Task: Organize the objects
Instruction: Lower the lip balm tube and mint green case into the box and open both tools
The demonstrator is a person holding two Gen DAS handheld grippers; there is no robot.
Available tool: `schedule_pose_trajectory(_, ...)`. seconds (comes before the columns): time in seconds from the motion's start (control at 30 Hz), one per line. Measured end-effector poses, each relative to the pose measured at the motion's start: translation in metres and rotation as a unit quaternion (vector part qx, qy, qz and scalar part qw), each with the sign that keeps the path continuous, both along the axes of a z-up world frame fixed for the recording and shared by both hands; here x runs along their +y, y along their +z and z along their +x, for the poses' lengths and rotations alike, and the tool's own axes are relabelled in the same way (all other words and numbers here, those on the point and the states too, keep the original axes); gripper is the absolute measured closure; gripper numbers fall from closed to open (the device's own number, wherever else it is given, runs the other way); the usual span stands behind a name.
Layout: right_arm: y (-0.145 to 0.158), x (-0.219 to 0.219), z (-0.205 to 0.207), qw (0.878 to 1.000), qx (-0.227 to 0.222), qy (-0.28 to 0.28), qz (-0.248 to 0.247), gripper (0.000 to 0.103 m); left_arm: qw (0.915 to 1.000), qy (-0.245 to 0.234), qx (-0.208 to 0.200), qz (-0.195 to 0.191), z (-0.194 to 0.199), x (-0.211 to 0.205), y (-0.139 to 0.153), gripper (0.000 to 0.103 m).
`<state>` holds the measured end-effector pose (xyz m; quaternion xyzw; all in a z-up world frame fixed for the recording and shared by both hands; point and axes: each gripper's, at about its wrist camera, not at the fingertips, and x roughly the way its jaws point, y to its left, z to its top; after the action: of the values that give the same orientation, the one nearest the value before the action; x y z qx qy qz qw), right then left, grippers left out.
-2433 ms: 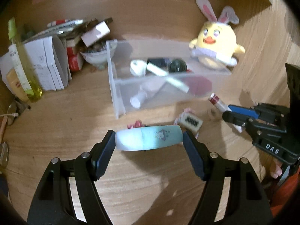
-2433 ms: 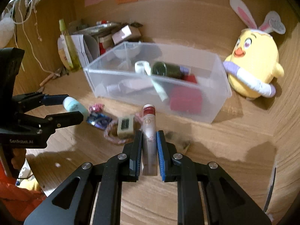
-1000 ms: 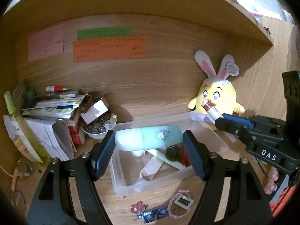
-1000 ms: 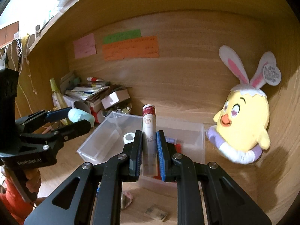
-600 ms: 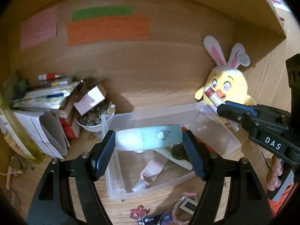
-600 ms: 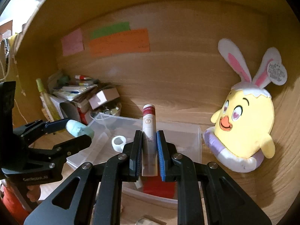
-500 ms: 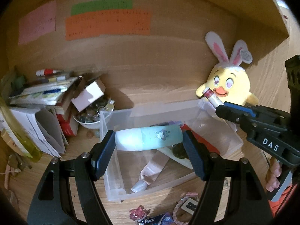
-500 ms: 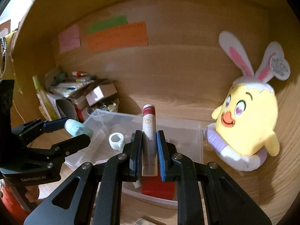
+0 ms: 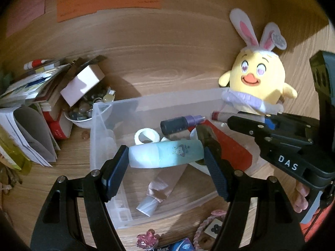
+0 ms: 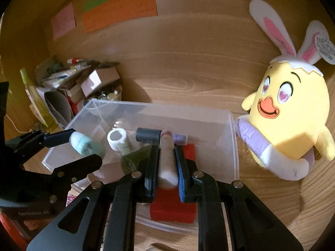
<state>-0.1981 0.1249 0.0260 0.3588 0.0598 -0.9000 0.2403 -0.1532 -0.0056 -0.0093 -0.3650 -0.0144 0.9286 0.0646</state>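
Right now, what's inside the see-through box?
Inside the clear box: a white tape roll, a dark bottle with a purple cap, a pinkish tube and a red block. The teal tube held above covers more things underneath.

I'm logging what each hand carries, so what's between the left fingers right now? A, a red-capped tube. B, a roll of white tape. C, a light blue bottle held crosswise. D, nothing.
C: the left gripper is shut on the blue bottle, held crosswise above the clear bin.
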Motion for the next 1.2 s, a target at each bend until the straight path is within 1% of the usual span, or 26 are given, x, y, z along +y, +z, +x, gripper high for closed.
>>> schedule_pose_trajectory(0.43, -0.015, -0.008, -0.005, 0.999, -0.018, -0.002, 0.032, 0.089, 0.9996, -0.01, -0.025, -0.008, -0.003, 0.004, -0.01, 0.03)
schedule_pose_trajectory(0.53, -0.019, -0.009, -0.006, 0.999, -0.026, -0.003, 0.035, 0.089, 0.9995, -0.014, -0.028, -0.011, -0.002, 0.006, -0.011, 0.03)
schedule_pose_trajectory(0.73, -0.022, -0.011, -0.006, 0.999, -0.028, -0.006, 0.044, 0.089, 0.9995, -0.016, -0.024, -0.017, 0.0, 0.007, -0.01, 0.03)
schedule_pose_trajectory(0.77, -0.021, -0.01, -0.006, 0.999, -0.029, -0.006, 0.044, 0.087, 0.9995, -0.015, -0.022, -0.017, 0.0, 0.007, -0.009, 0.03)
schedule_pose_trajectory(0.83, -0.02, -0.009, -0.006, 0.999, -0.027, -0.007, 0.042, 0.079, 0.9996, -0.014, -0.019, -0.015, 0.001, 0.006, -0.007, 0.03)
schedule_pose_trajectory(0.9, -0.017, -0.008, -0.004, 0.999, -0.022, -0.008, 0.039, 0.066, 0.9997, -0.011, -0.017, -0.01, 0.003, 0.004, -0.005, 0.03)
schedule_pose_trajectory(0.97, -0.012, -0.005, -0.001, 0.999, -0.015, -0.009, 0.033, 0.062, 0.9998, -0.01, -0.015, -0.006, 0.004, 0.001, -0.003, 0.03)
schedule_pose_trajectory(1.1, 0.0, -0.003, 0.005, 1.0, 0.001, -0.009, 0.03, 0.057, 1.0, -0.006, -0.007, 0.001, 0.009, -0.003, 0.006, 0.028)
schedule_pose_trajectory(1.17, 0.007, -0.003, 0.01, 0.999, 0.012, -0.008, 0.029, 0.054, 1.0, -0.005, -0.001, 0.002, 0.012, -0.004, 0.011, 0.025)
schedule_pose_trajectory(1.2, 0.01, -0.002, 0.014, 0.999, 0.018, -0.007, 0.028, 0.051, 1.0, -0.005, 0.005, 0.002, 0.014, -0.004, 0.014, 0.022)
